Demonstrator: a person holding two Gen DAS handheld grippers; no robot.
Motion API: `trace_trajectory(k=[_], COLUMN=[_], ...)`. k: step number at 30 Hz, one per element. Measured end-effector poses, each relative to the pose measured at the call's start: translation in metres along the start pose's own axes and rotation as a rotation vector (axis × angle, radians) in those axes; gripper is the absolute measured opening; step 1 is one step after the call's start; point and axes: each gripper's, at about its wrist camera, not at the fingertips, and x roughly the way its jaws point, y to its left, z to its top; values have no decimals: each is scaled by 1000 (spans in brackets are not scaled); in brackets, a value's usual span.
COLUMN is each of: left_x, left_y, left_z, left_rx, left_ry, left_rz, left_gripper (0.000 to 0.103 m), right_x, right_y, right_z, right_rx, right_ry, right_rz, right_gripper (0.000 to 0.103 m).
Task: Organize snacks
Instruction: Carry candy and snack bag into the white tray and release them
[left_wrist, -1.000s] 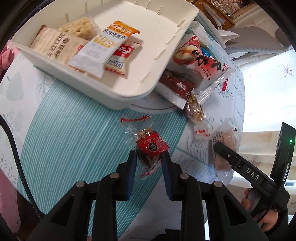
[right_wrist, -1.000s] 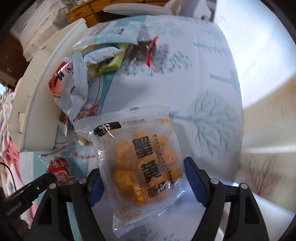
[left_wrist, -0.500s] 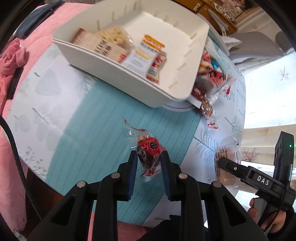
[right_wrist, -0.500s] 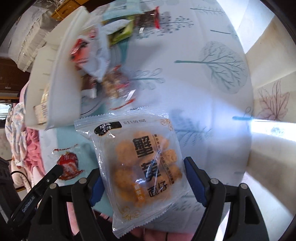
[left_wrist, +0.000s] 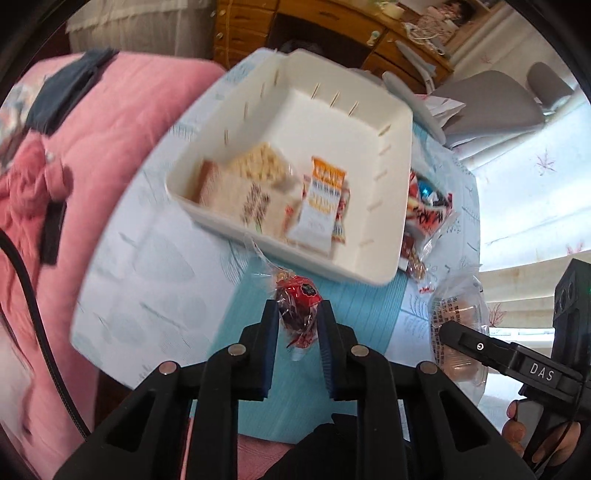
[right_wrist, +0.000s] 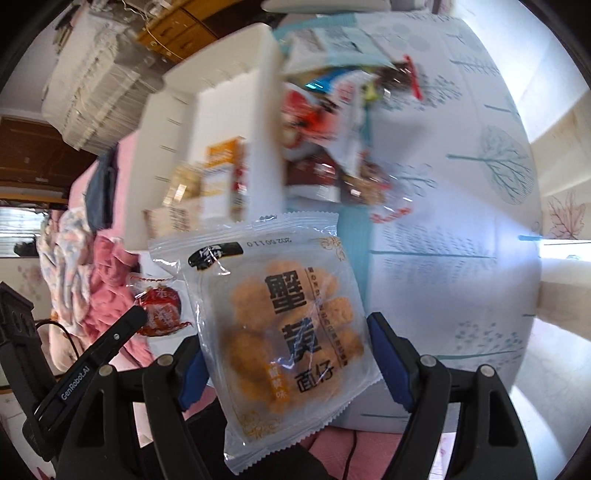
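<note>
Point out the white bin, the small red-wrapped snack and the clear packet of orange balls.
white bin (left_wrist: 400, 155): left wrist view, on its bare right-hand wall.
red-wrapped snack (left_wrist: 298, 301): left wrist view, on the red wrapper between the fingers.
packet of orange balls (right_wrist: 280, 325): right wrist view, on the printed front.

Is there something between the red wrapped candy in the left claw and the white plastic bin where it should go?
Nothing visible does. The small red wrapped candy hangs in the left claw just short of the near wall of the white plastic bin. Packets lie in the bin's near left part; the rest looks bare.
</note>
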Motion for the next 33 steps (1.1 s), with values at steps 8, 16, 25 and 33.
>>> trace_trajectory(k=[8, 16, 25, 33], left_x=[-20, -15, -4, 8], left_y=[12, 26, 33, 43], left_z=[44, 88, 131, 147], left_rx=[141, 233, 290, 292], left_ry=[-11, -8, -41, -47], left_rz=[1, 1, -45, -75], left_gripper=[19, 19, 19, 21], right_x=[6, 23, 36, 45], right_y=[38, 60, 84, 94], right_z=[5, 13, 30, 48], right_rx=[68, 151, 173, 185], right_ry=[-65, -132, -247, -323], right_rz=[49, 76, 89, 100], right_gripper=[78, 78, 78, 83])
